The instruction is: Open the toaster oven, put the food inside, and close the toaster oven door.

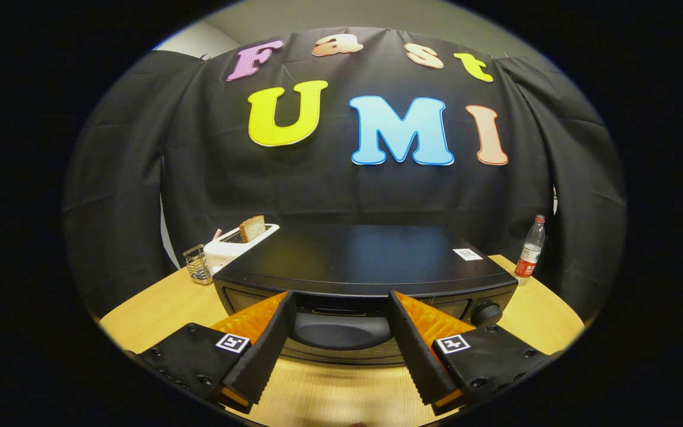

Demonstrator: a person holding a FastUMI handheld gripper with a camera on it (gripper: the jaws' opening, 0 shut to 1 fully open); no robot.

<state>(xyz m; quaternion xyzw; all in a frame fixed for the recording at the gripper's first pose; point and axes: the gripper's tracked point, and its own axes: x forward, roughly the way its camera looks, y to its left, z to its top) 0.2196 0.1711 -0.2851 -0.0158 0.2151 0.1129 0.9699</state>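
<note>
A black toaster oven [365, 279] sits on the wooden table [158, 308], its long axis running side to side and its front facing the tool [341, 311]. Its door appears closed. A small white label [467, 254] lies on its top; the print is too small to read. The tool's fingers [270, 338] stand wide apart, holding nothing, just in front of the door. Beyond the oven's left end stand a white toaster [232, 246] with a bread slice [252, 228] upright in its slot and a wire holder [197, 264]. A plastic bottle [530, 249] stands near the right end.

Glossy black toaster oven [365, 261] on smooth wood-grain table [158, 314].
</note>
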